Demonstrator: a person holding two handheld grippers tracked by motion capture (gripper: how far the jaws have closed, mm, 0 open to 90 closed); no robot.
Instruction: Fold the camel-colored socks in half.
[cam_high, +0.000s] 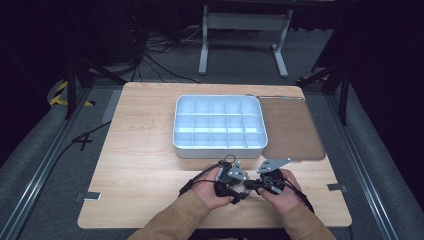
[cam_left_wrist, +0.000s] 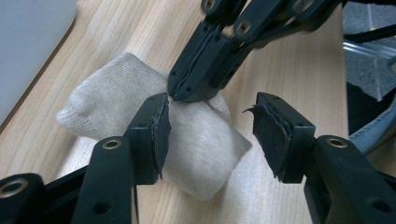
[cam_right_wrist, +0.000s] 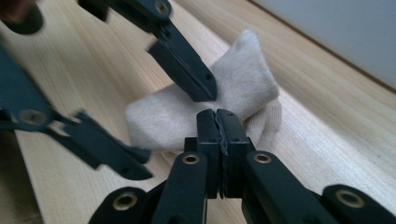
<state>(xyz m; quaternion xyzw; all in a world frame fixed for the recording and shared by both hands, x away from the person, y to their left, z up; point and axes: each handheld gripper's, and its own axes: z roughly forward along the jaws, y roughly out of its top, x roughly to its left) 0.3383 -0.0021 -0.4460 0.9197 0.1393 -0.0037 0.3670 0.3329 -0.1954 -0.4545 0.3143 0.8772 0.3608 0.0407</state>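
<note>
A folded beige sock (cam_left_wrist: 201, 144) lies on the wooden table (cam_high: 140, 165) near its front edge, between both hands (cam_high: 246, 185). My left gripper (cam_left_wrist: 210, 105) is open, one jaw on the sock's top and the other past its end, and its jaws are blurred in the right gripper view (cam_right_wrist: 175, 130). My right gripper (cam_right_wrist: 217, 114) is shut, its tips touching the top of the sock (cam_right_wrist: 247, 84). From the left gripper view it (cam_left_wrist: 180, 93) comes down from above onto the fabric. Whether a fold is pinched between its jaws is not visible.
A white compartment tray (cam_high: 220, 150) with several empty cells stands just beyond the hands. A brown flat board (cam_high: 290, 130) lies to its right. Bare wood spreads to the left of the tray. A table frame and cables are on the floor behind.
</note>
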